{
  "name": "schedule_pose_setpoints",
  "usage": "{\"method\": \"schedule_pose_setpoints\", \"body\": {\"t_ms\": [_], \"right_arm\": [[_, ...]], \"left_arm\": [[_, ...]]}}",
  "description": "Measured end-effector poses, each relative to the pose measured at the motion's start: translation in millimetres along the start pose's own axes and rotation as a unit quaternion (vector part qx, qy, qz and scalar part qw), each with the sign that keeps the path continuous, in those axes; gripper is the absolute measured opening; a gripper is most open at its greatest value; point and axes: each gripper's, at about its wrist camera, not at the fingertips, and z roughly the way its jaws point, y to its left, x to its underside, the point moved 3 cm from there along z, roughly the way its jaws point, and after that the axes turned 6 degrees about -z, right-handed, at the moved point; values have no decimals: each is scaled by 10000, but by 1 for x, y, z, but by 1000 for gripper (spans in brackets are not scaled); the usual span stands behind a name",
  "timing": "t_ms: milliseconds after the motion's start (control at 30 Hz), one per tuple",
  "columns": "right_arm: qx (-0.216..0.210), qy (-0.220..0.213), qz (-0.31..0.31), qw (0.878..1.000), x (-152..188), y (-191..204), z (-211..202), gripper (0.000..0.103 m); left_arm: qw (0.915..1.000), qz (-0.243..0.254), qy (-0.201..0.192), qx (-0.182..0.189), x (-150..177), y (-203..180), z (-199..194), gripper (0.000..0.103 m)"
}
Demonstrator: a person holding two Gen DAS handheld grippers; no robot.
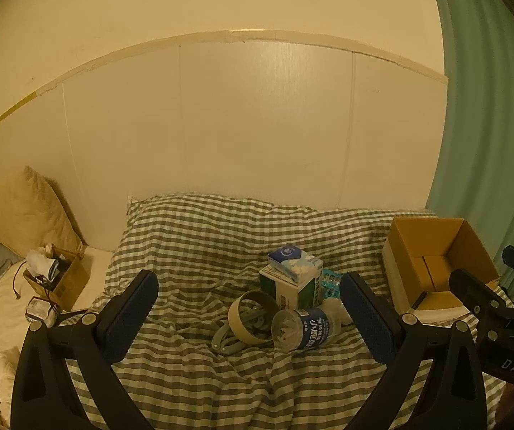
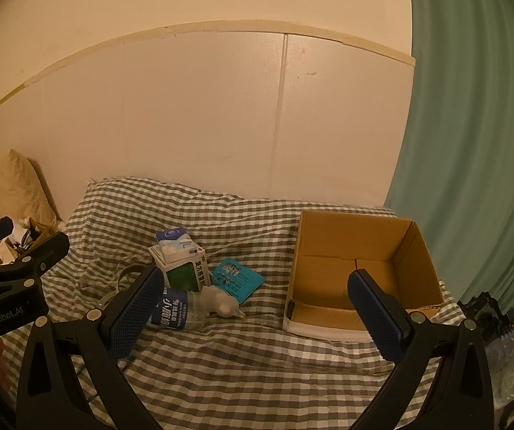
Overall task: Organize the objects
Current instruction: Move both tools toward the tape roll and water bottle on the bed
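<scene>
Both tools hang over the bed (image 1: pixel 192 236), which is covered in a green-and-white checked blanket. The left tool (image 1: pixel 250 317) has its jaws spread wide and grips nothing; the right tool (image 2: pixel 257 313) is likewise splayed open and empty.

On the right side of the bed sits an open cardboard box (image 2: pixel 361 272), its flaps up, with nothing showing on its bare brown floor. From the left wrist view the same cardboard box (image 1: pixel 432 261) stands well apart from the heap of things.

That heap lies in the middle of the blanket. A green-and-white carton (image 1: pixel 289 286) stands there with a small blue-and-white pack (image 1: pixel 291 258) resting on top of it. Just beside the carton lies a flat teal packet (image 2: pixel 237 279). In front of it a clear plastic bottle (image 1: pixel 301 328) with a blue label lies on its side, its base turned toward the left tool. Touching the bottle on its left is a tape roll (image 1: pixel 251 317) tipped on edge, and under that a pale grey looped item (image 1: pixel 226 340), perhaps a clip or handle, though the view is too dim to say.

Far off to the left, by a cream pillow (image 1: pixel 29 211), a second, smaller cardboard box (image 1: pixel 58 276) is stuffed with white crumpled material and dark cords, some spilling over its rim
</scene>
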Motion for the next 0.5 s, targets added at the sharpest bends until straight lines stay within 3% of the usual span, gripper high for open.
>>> {"method": "schedule_pose_setpoints", "body": {"t_ms": [267, 500], "right_arm": [[-96, -119, -118, 9998, -7, 9, -13, 103], [-164, 3, -243, 9996, -1, 17, -4, 103]], "left_arm": [[10000, -59, -20, -2, -4, 12, -7, 103], [9995, -64, 306, -85, 11, 20, 12, 103]]}}
